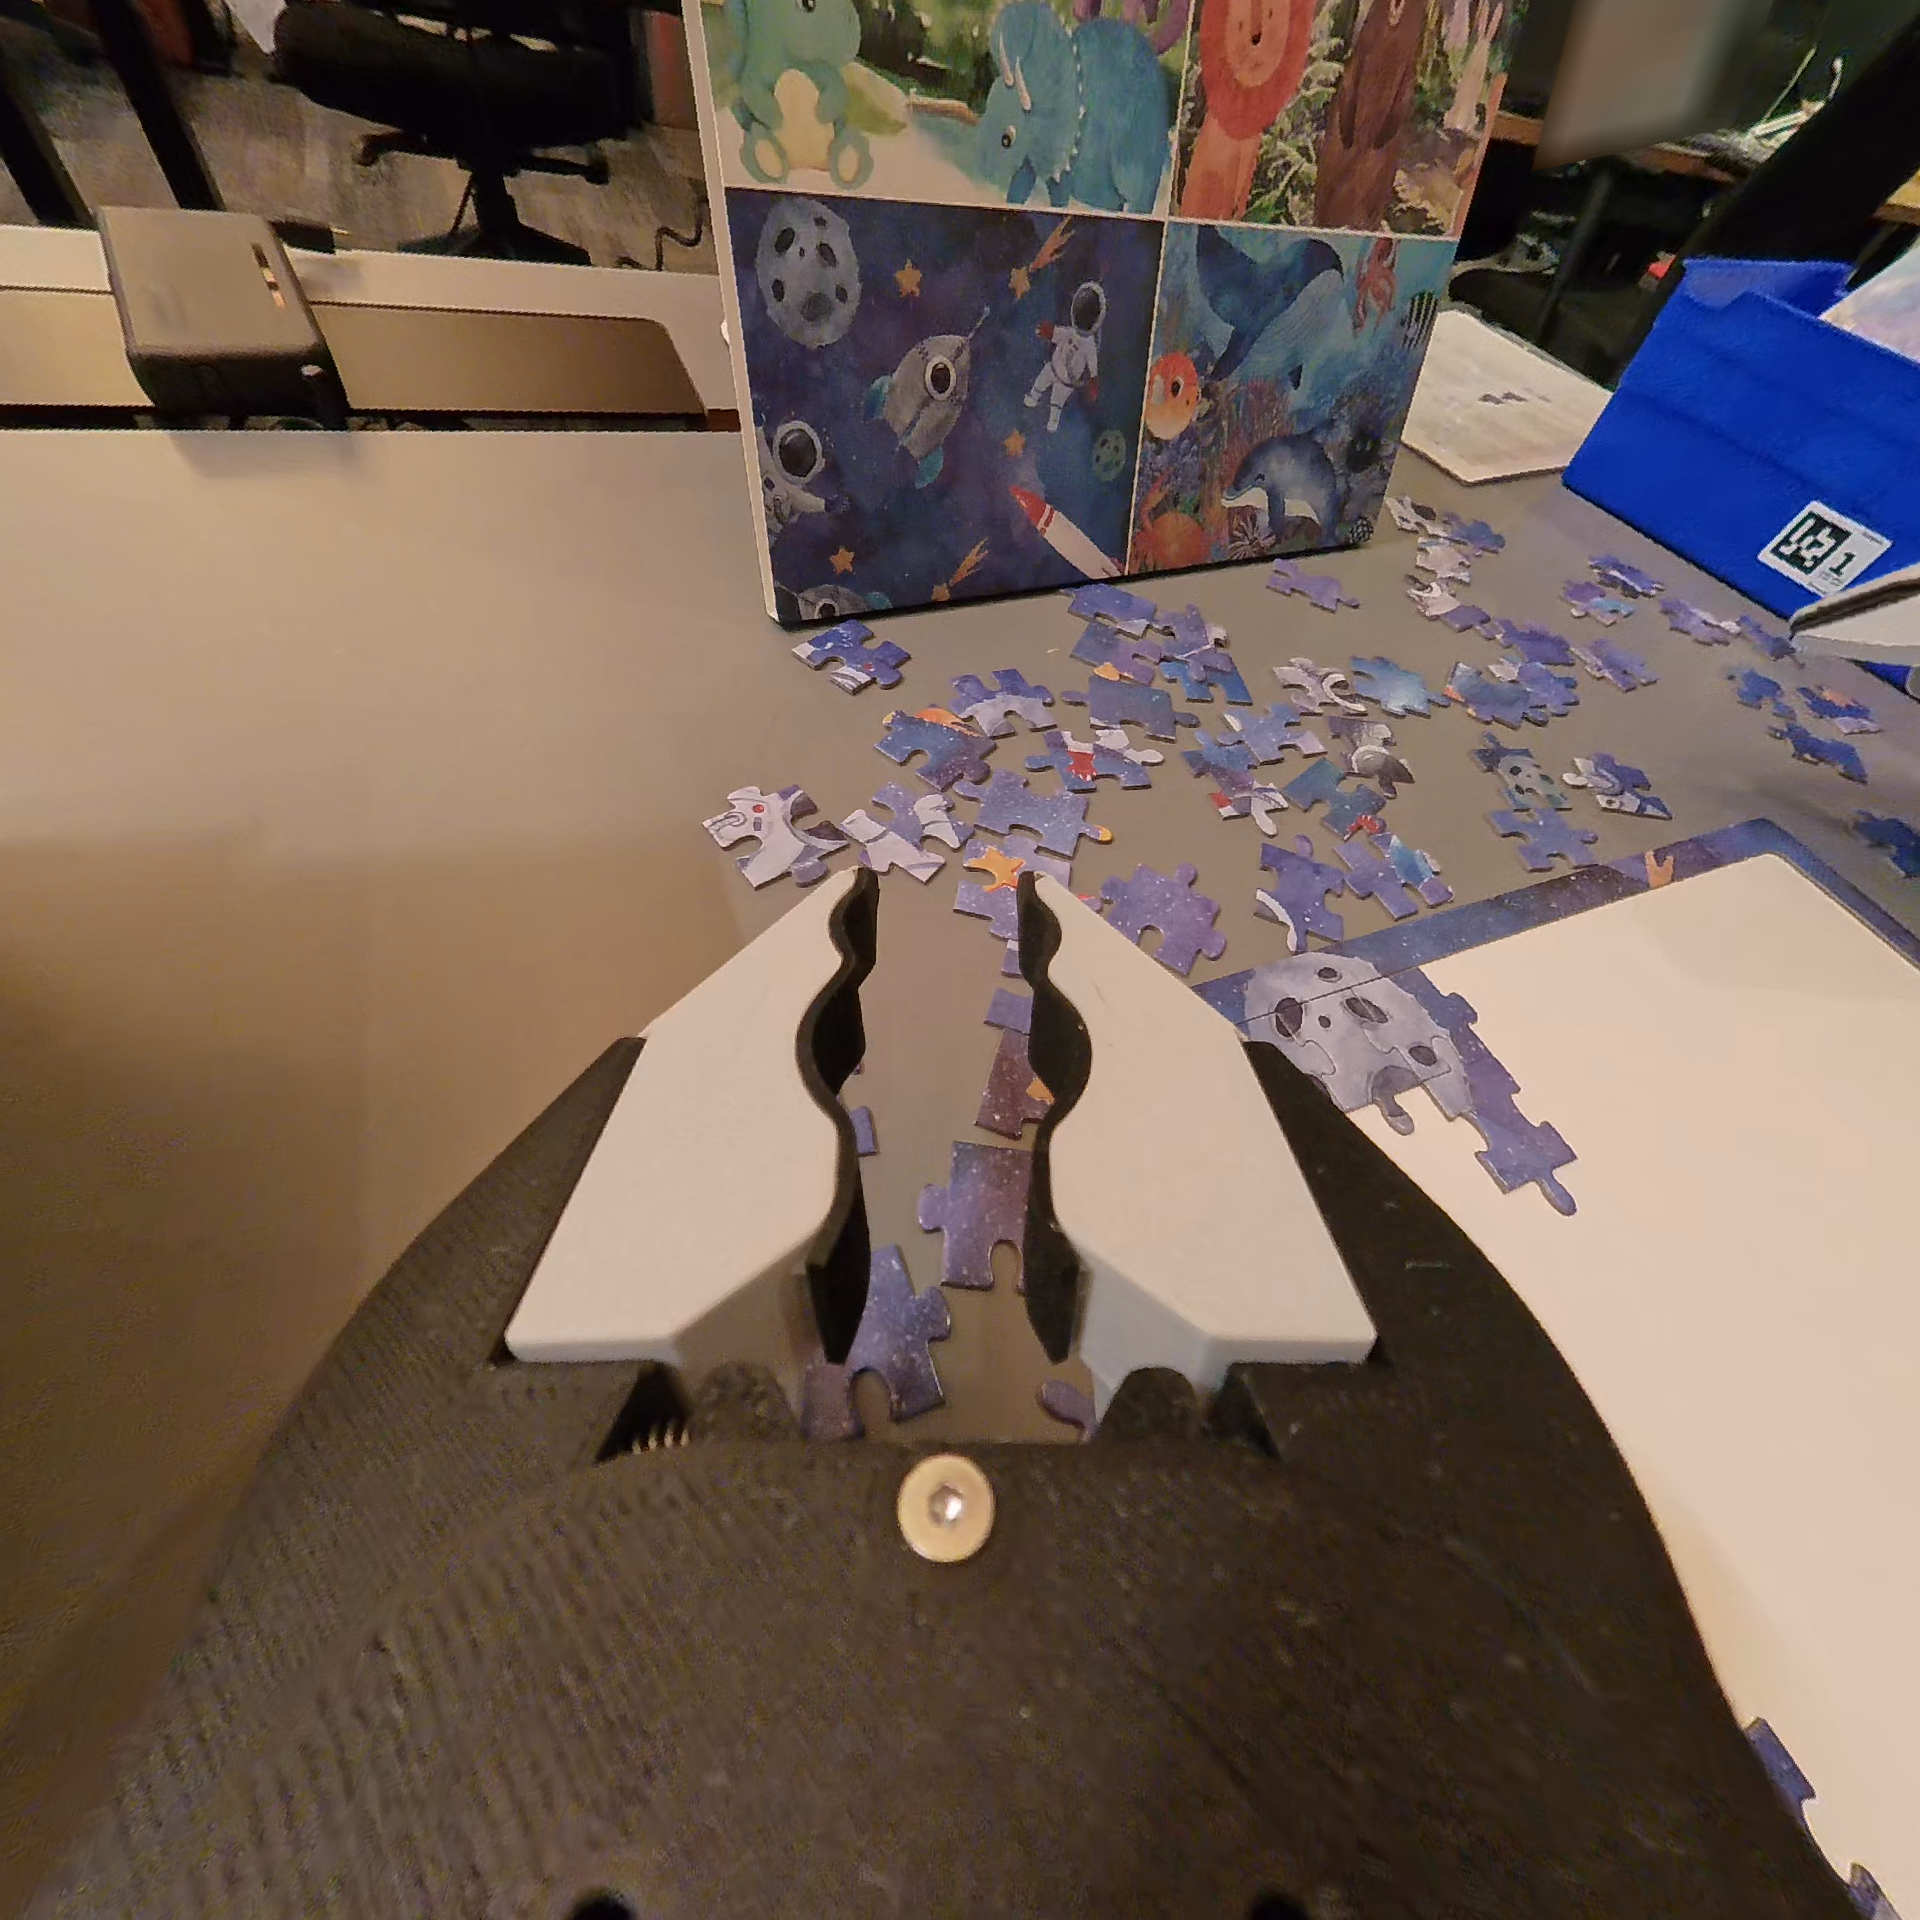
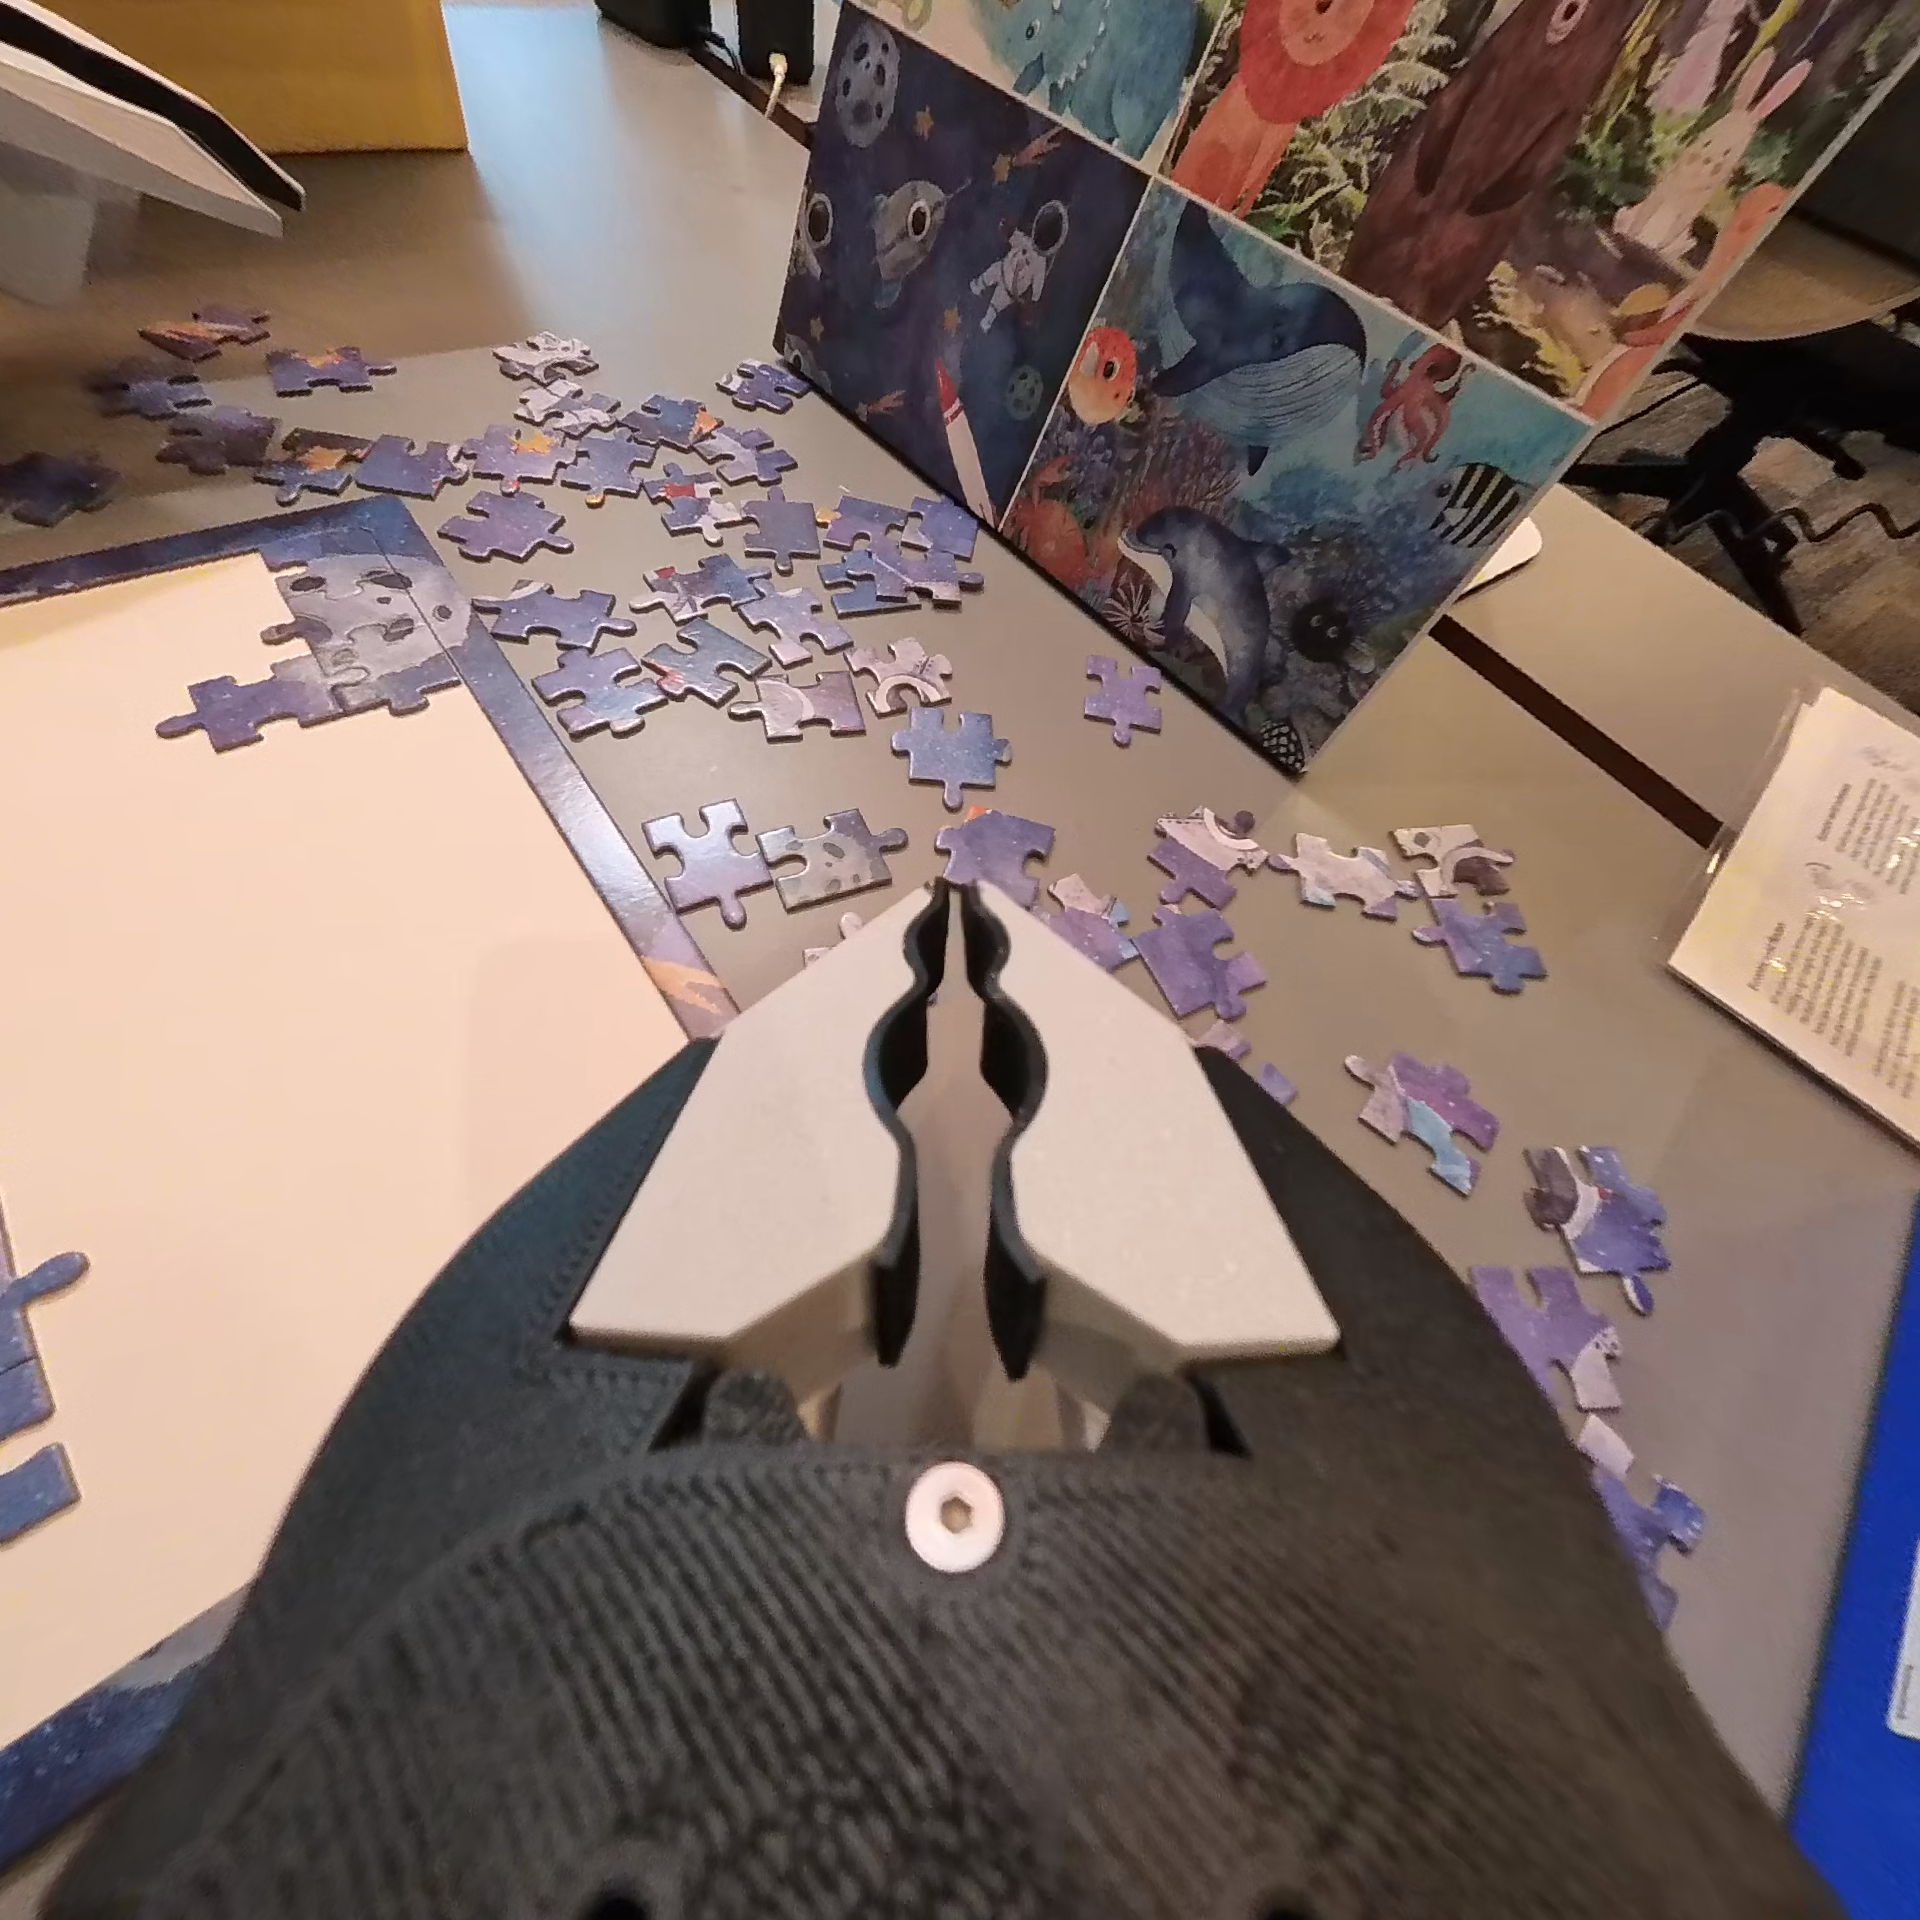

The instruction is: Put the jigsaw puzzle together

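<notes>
My left gripper point(image 1: 945, 883) is open and empty, hovering over loose blue and purple puzzle pieces point(image 1: 1195, 748) on the grey table. A star-marked piece point(image 1: 1003, 868) lies just beyond its right fingertip. My right gripper point(image 2: 954, 888) is shut, with its tips meeting at the near edge of a purple puzzle piece point(image 2: 997, 847). I cannot tell whether that piece is pinched. The puzzle board point(image 2: 260, 935), with its blue border and white inside, holds a few joined moon pieces point(image 2: 364, 623) at its corner. It also shows in the left wrist view point(image 1: 1662, 1143).
An illustrated puzzle box point(image 1: 1039, 364) stands upright behind the pieces; it also shows in the right wrist view point(image 2: 1299, 364). A blue bin point(image 1: 1745, 416) sits at the right. A printed sheet in plastic point(image 2: 1818, 914) lies far right. The other gripper shows at the frame edges point(image 1: 1860, 623) point(image 2: 135, 156). The left gripper's tips are roughly 30 cm from the right gripper's.
</notes>
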The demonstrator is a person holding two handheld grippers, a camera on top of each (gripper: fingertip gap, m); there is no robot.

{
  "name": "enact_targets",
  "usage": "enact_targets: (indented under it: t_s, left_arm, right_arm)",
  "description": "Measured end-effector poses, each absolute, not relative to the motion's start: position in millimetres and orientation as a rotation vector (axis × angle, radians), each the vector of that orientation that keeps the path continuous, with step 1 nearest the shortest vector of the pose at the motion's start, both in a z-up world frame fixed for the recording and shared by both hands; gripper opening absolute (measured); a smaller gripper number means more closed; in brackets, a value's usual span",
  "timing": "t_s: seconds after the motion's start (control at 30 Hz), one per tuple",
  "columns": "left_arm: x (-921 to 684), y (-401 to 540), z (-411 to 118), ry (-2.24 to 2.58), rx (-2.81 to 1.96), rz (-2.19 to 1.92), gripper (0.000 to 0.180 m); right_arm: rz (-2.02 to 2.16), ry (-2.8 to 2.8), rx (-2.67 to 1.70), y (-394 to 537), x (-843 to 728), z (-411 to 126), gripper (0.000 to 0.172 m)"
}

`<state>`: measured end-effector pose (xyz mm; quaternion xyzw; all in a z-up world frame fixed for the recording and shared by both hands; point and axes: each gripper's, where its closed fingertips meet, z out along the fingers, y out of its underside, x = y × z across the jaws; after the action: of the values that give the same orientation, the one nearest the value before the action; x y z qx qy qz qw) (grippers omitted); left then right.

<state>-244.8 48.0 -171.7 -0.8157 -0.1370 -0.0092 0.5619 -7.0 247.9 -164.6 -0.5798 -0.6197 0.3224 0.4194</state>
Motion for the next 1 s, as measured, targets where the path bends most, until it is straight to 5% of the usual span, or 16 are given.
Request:
enact_targets:
  t_s: [1.0]
  left_arm:
    - [-244.8,48.3,-171.8,-0.323,-1.922,-0.022,0.025]
  right_arm:
    - [0.852,-1.274,-1.4,280.5,10.9,-117.4,0.012]
